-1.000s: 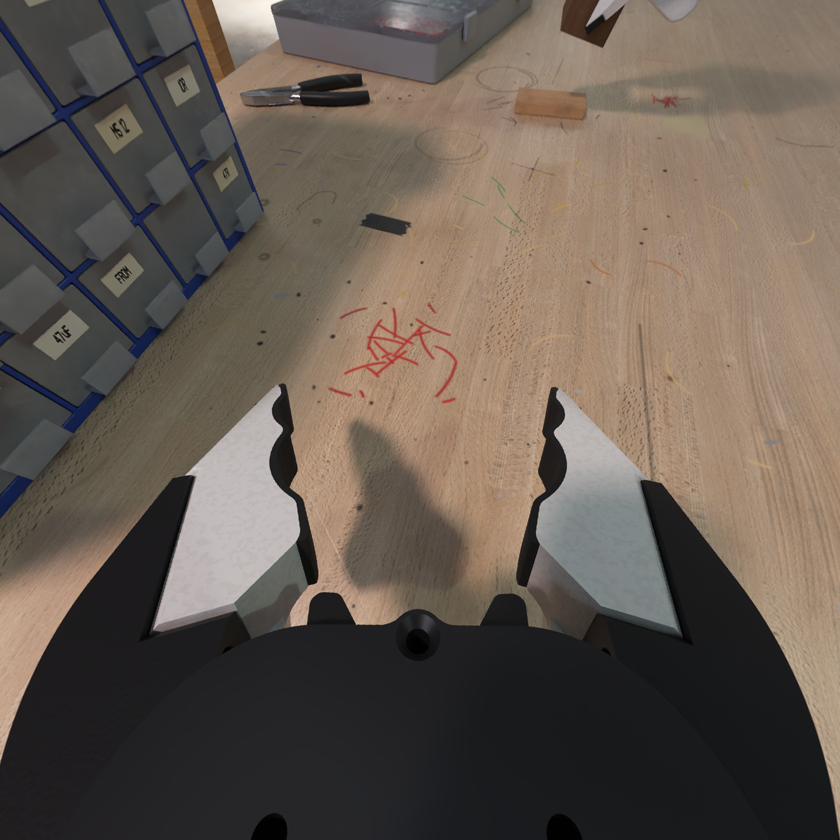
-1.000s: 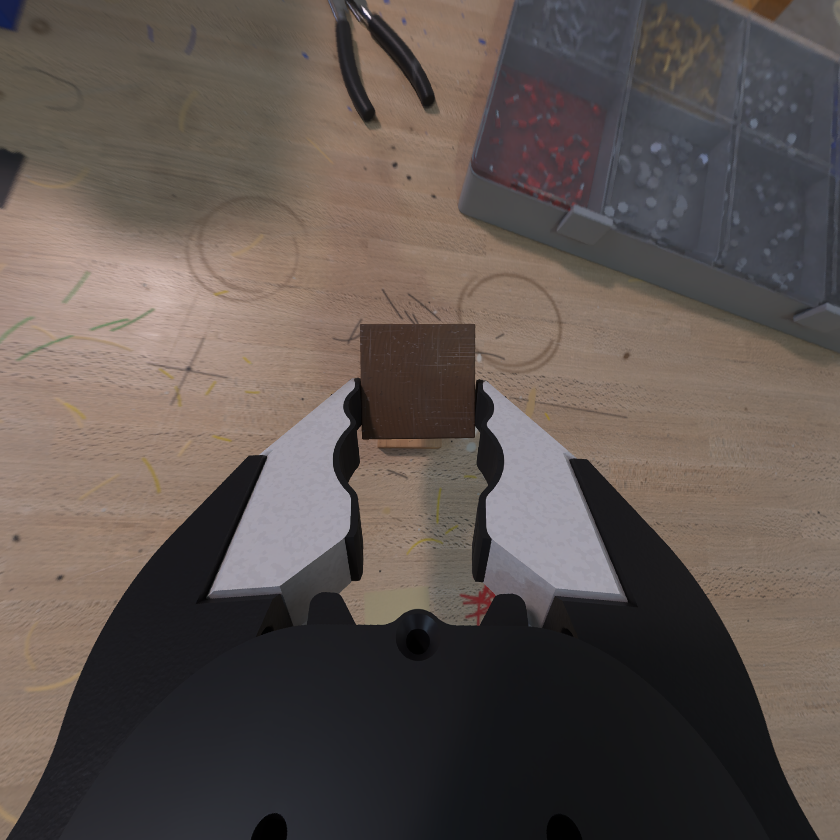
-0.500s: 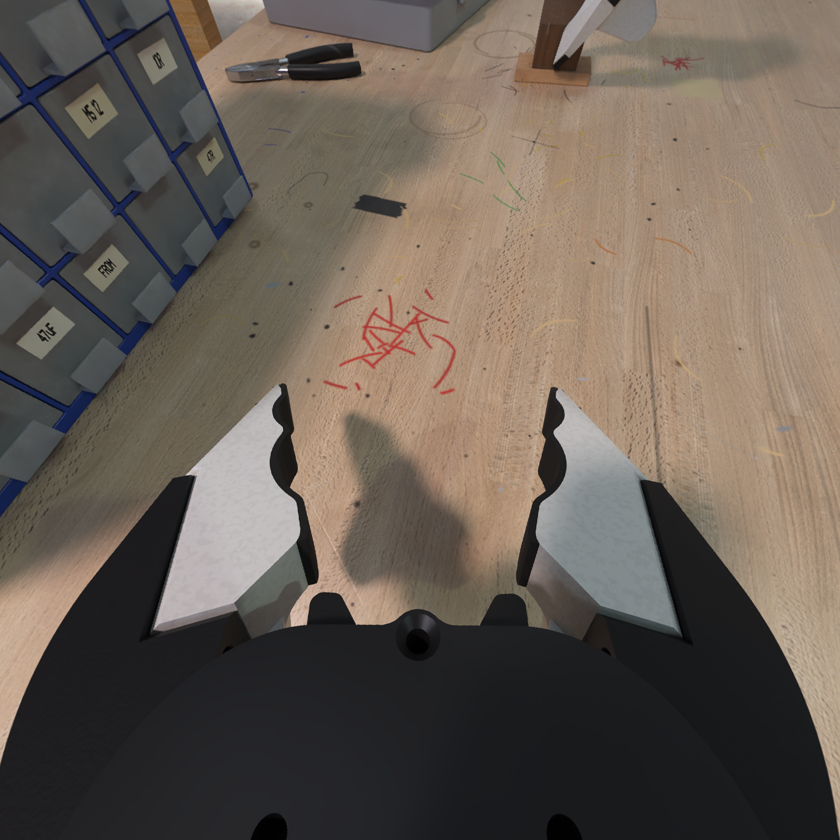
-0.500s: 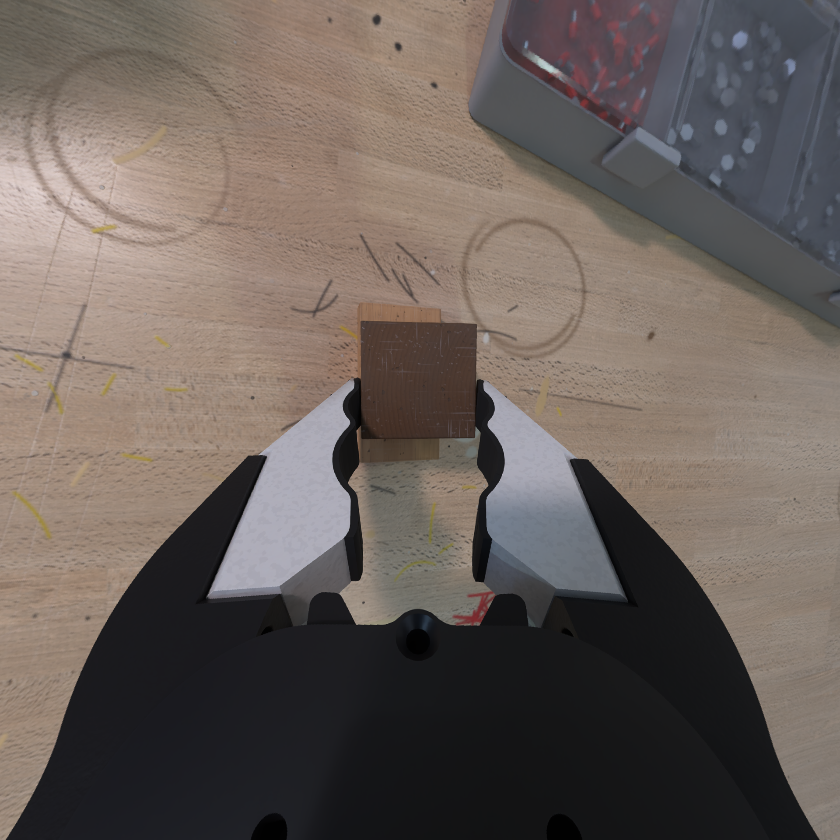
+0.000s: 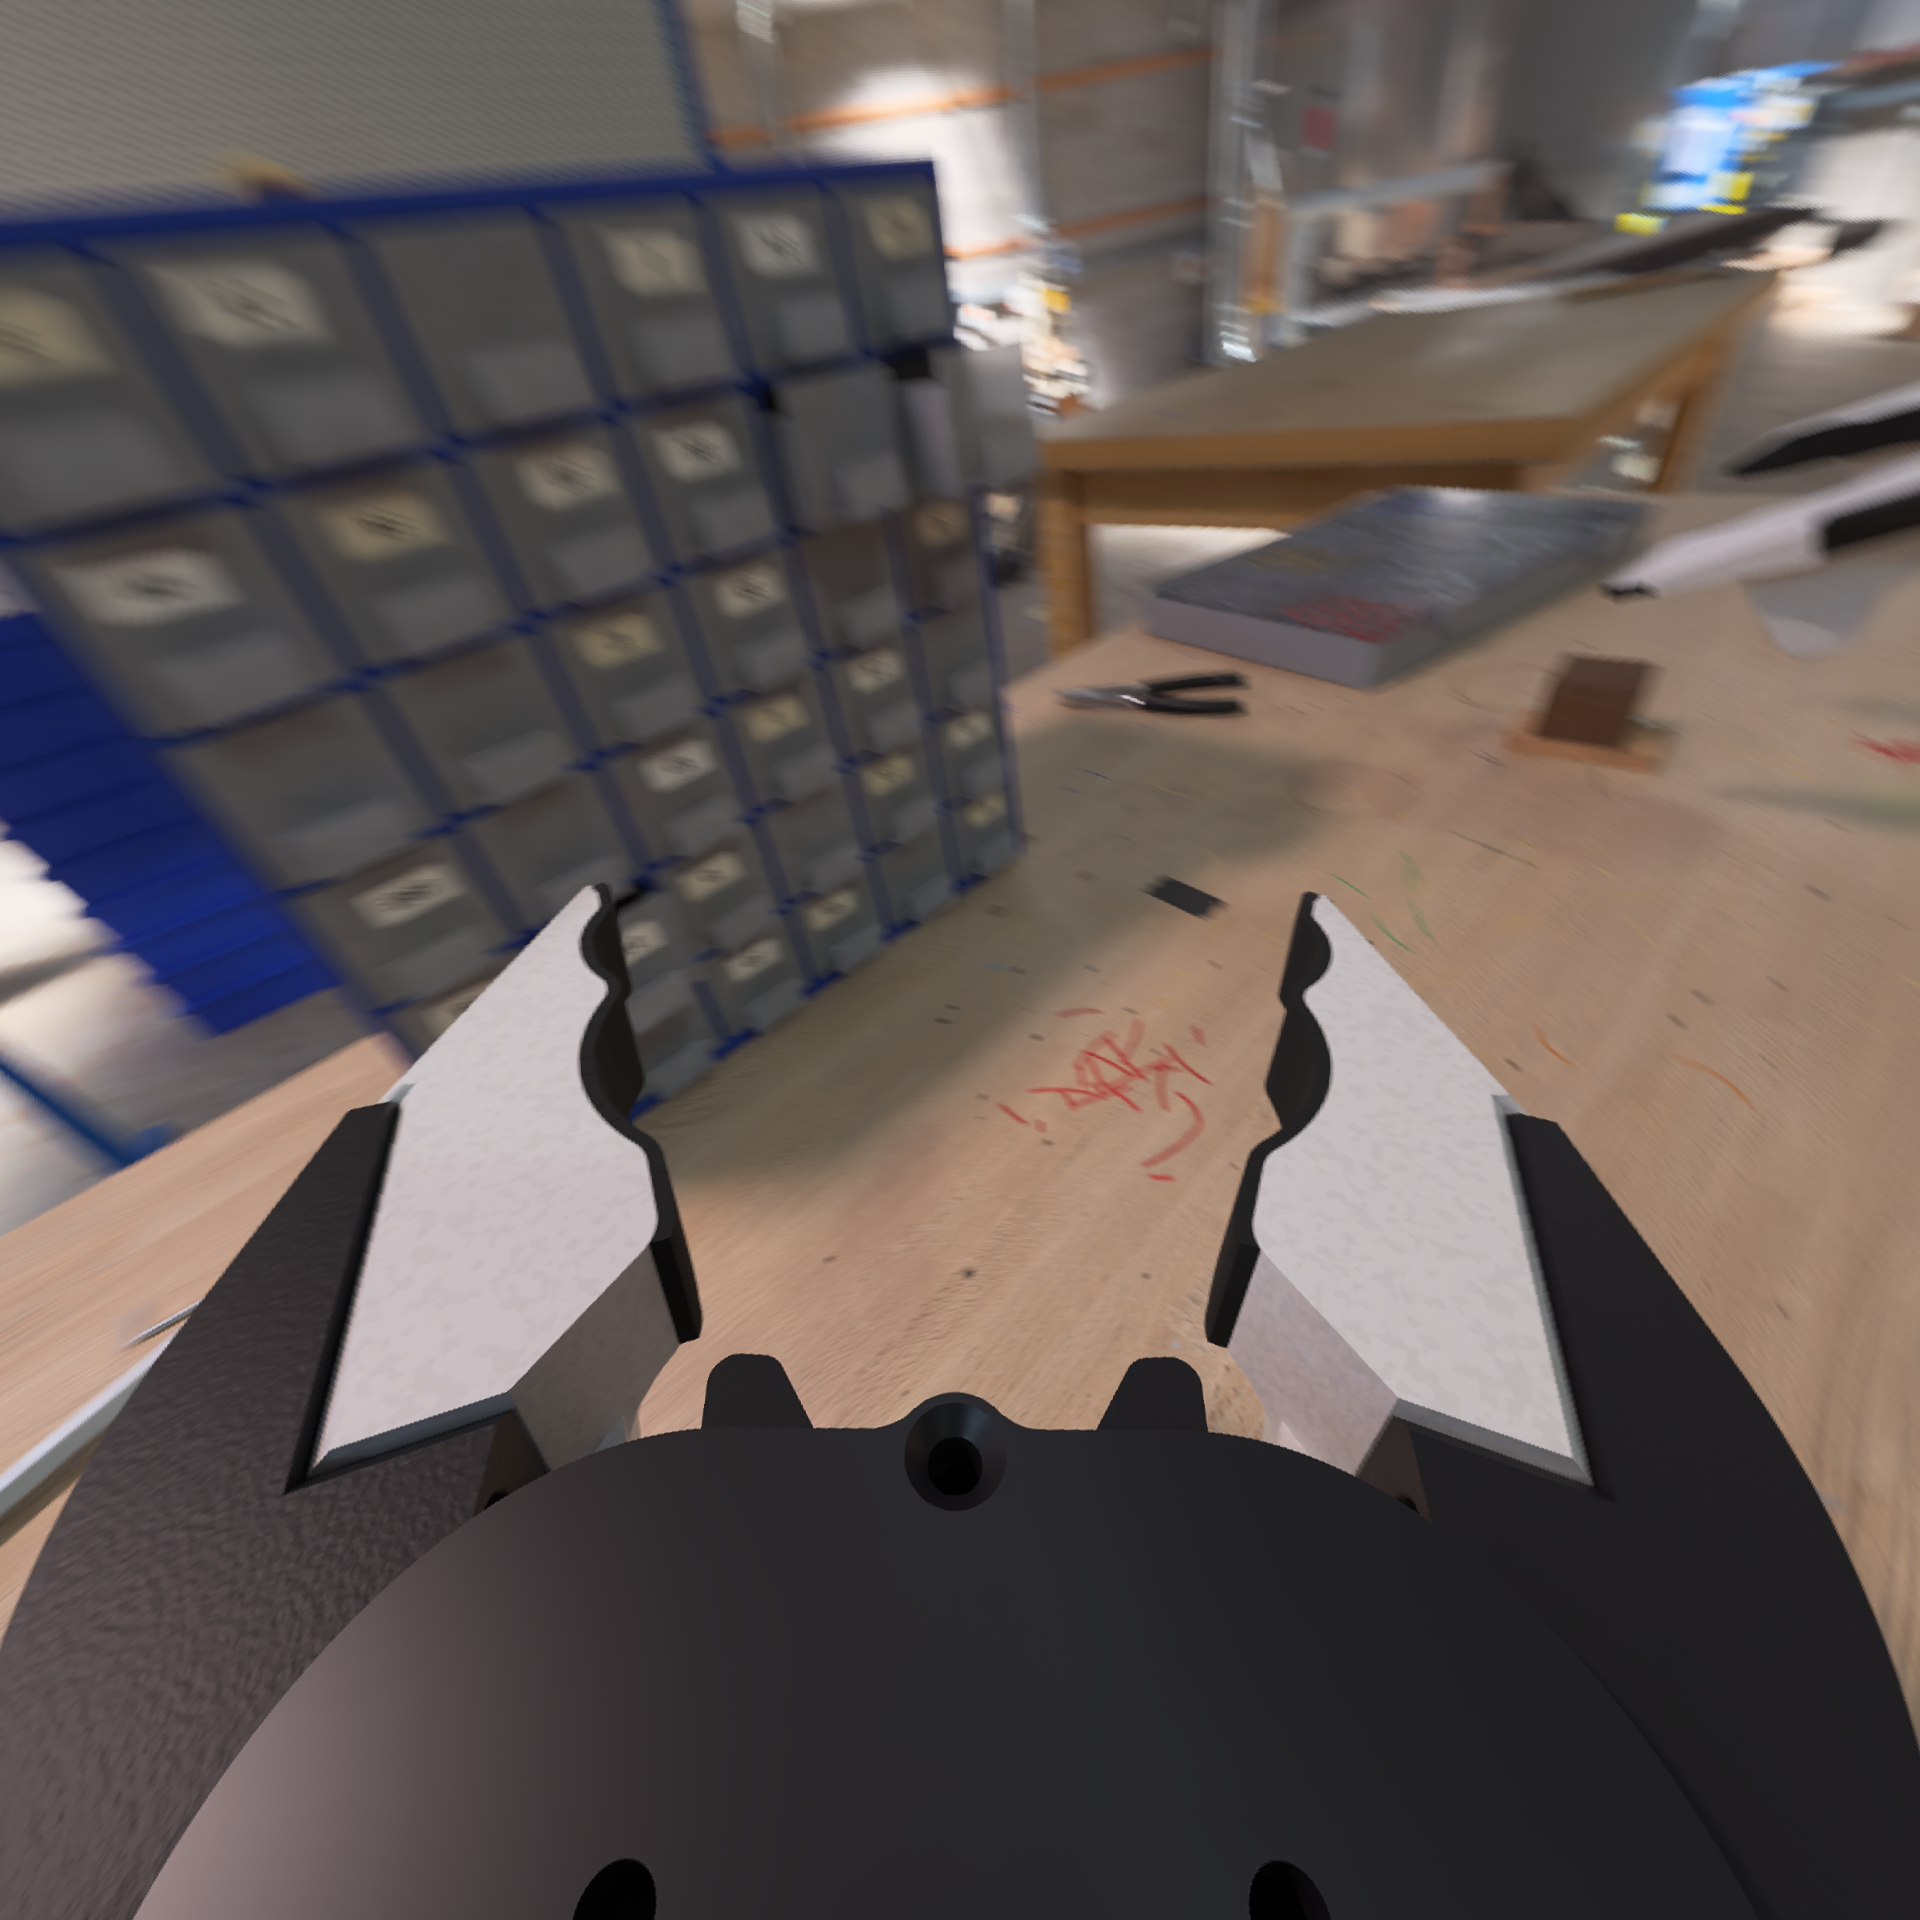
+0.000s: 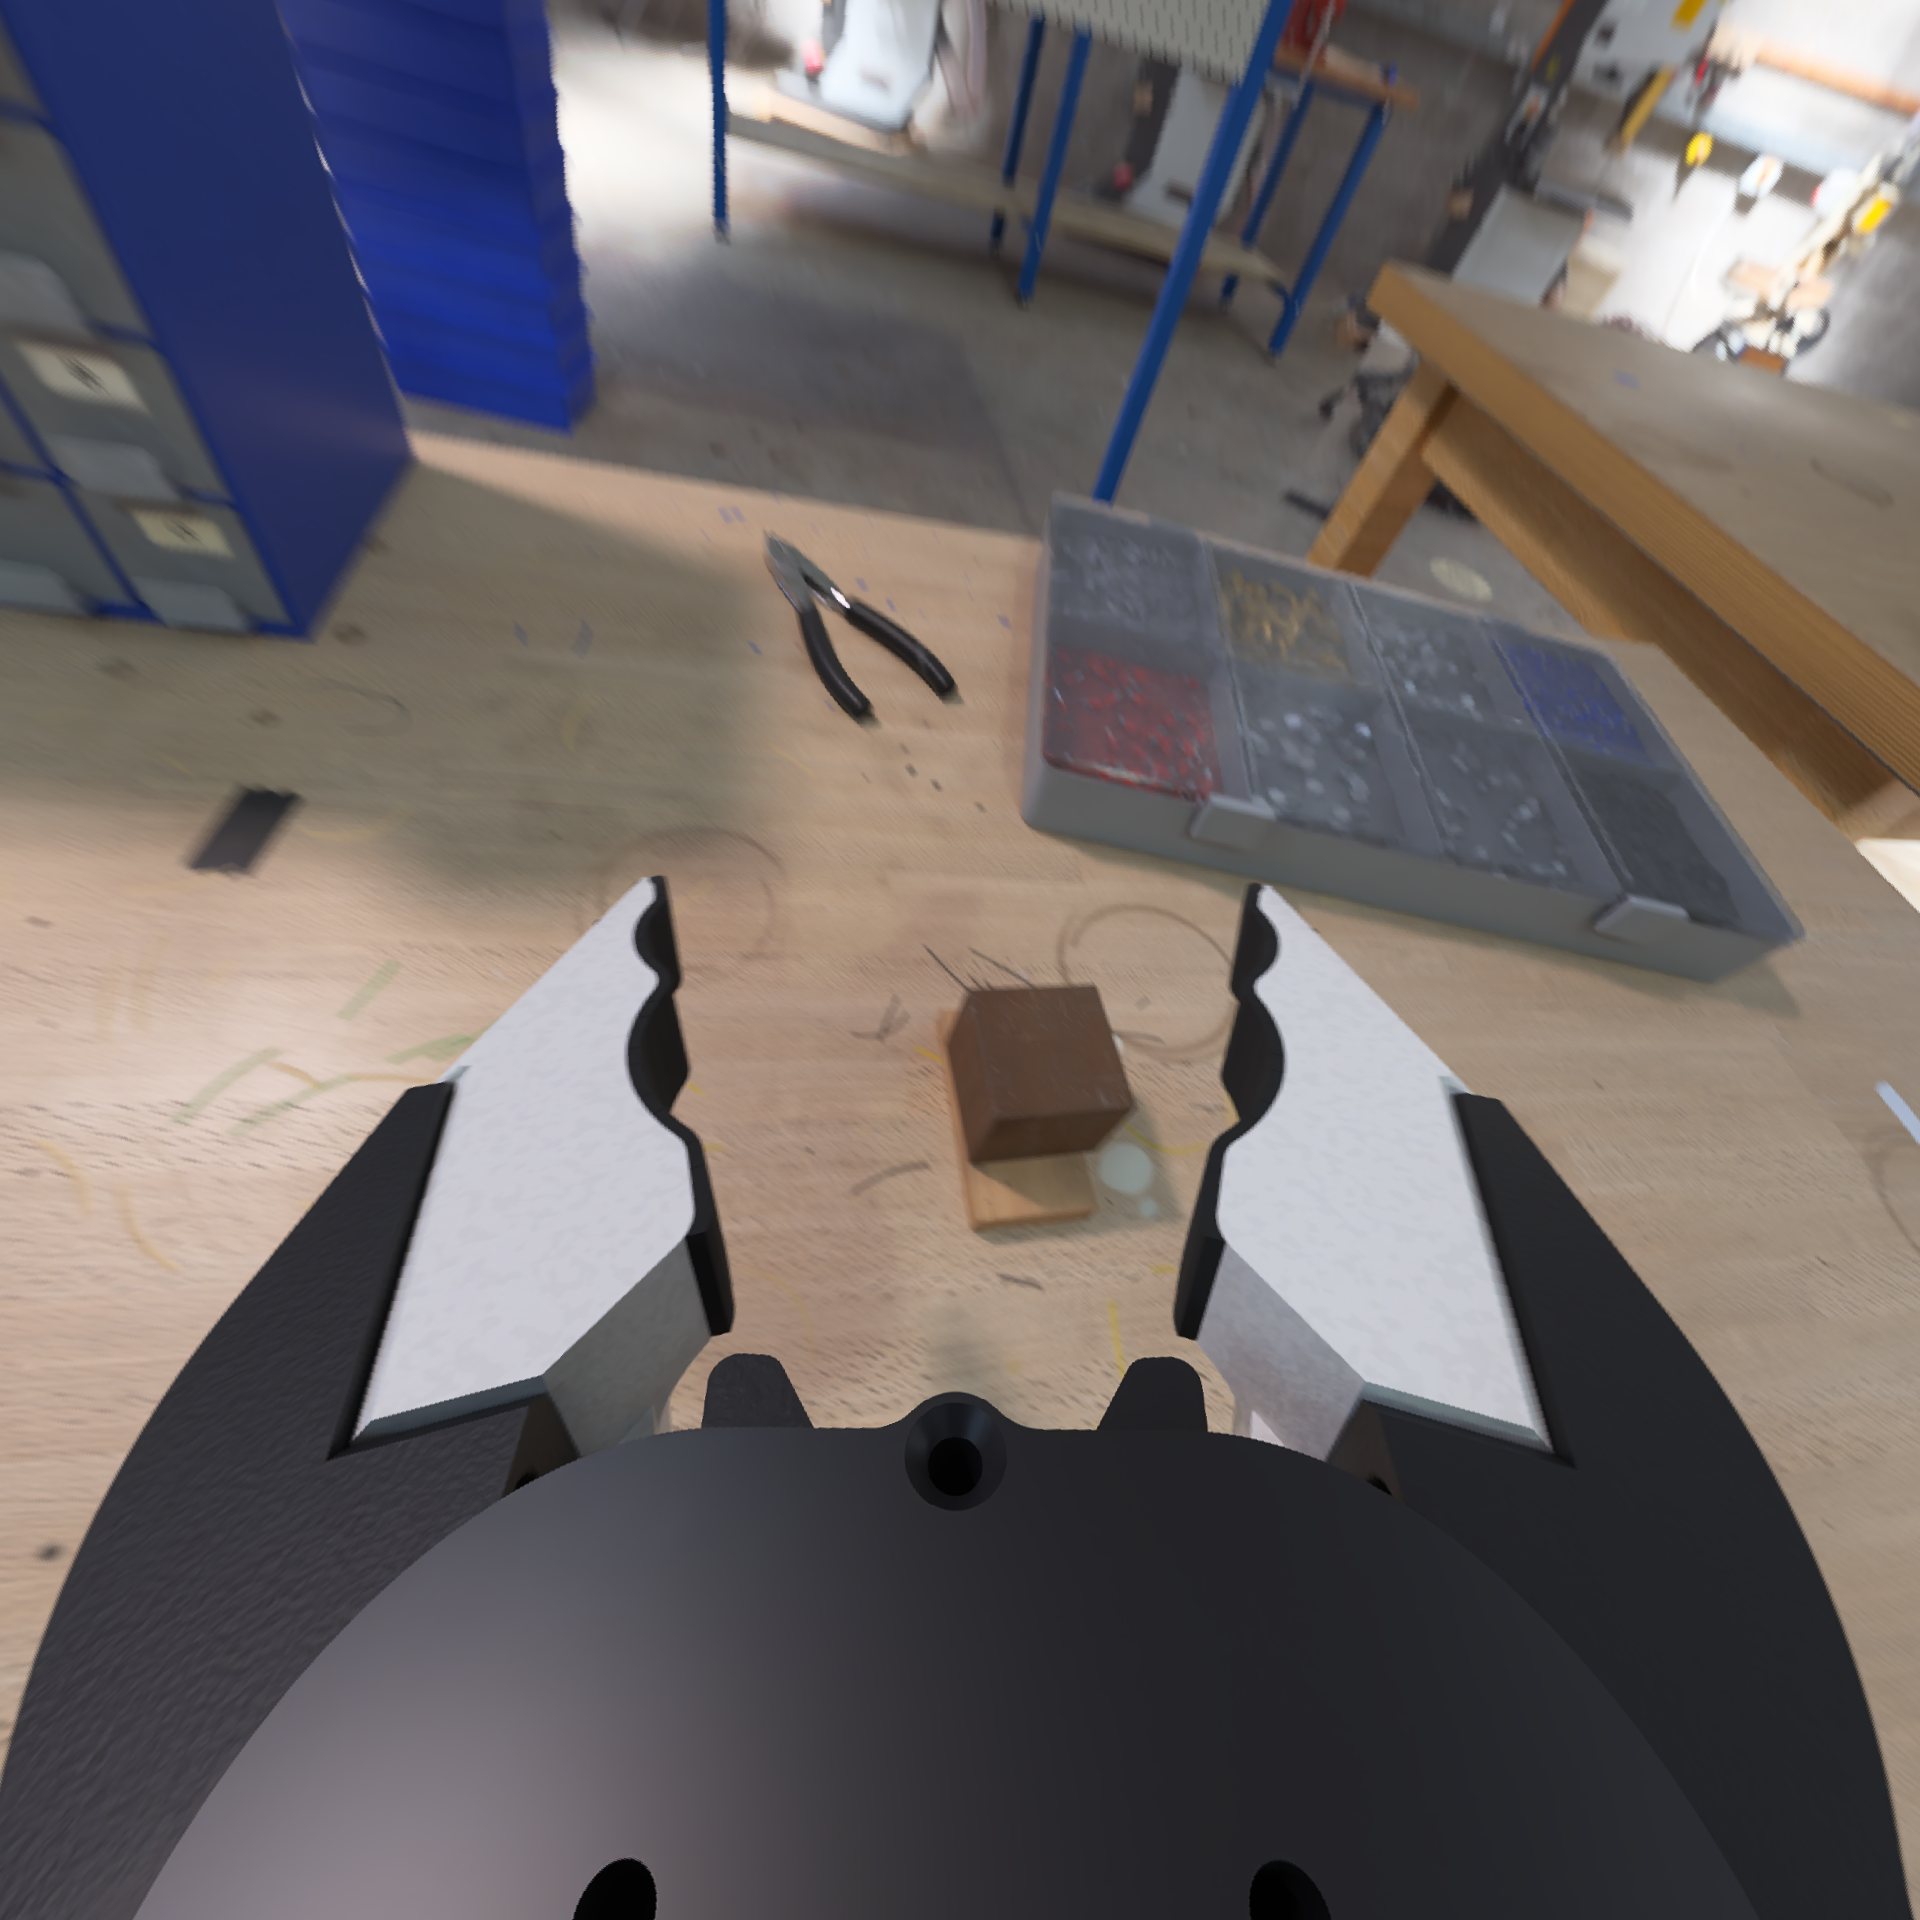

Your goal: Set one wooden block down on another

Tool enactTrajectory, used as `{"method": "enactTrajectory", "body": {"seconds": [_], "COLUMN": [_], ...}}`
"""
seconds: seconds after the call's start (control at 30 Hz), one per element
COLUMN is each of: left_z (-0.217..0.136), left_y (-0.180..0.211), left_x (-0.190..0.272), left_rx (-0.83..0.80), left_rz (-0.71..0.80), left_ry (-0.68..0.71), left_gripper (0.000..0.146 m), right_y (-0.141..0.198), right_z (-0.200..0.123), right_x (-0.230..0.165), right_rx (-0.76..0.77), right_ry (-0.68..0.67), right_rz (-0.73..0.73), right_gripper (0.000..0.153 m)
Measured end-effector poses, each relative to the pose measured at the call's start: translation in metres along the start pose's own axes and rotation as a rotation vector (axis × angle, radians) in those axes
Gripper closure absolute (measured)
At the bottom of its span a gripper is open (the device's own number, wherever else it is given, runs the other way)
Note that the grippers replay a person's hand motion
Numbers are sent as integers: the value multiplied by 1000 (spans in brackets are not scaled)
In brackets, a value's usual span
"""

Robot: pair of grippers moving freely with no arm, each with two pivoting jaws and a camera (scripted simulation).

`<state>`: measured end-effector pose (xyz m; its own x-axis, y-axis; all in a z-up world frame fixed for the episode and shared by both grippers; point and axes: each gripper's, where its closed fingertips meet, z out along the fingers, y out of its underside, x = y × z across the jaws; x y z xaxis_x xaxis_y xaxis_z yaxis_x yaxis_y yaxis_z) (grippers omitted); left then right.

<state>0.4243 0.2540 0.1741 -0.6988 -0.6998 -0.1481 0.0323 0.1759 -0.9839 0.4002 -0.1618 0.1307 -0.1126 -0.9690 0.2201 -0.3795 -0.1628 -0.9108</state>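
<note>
Since the dark wooden block [image 6: 1039, 1070] sat square on the pale flat block [image 6: 1029, 1190], with the pale one's near edge showing beneath it, we judged the stacking done. We saw our right tongs [image 6: 951, 904] spread wide and empty, raised and backed off from the stack, which lay on the counter [image 6: 1455, 1247] between their fingers in view but well clear of them; that placing suited a release without nudging the top block. Our left tongs [image 5: 956, 914] were likewise spread and held nothing, parked out of the way toward the blue drawer cabinet [image 5: 520, 582].

Against half a second ago: the right tongs had then been clenched on the dark block, just above the pale one; now they had let go and tilted up, bringing the parts tray [image 6: 1382, 748] and pliers [image 6: 862, 644] into the far field. The left tongs had also swung upward, from looking down at the red scribble [image 5: 1122, 1081] to facing the cabinet. Both views were motion-blurred.
</note>
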Motion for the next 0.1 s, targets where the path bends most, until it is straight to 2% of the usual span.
{"method": "enactTrajectory", "body": {"seconds": [0.1], "left_z": [-37], "left_y": [-18], "left_x": [-25], "left_rx": [16], "left_rz": [1], "left_ry": [-258], "left_gripper": [6], "right_y": [-17], "right_z": [-9], "right_x": [-23], "right_rx": [94], "right_ry": [-60], "right_rz": [38], "right_gripper": [16]}}
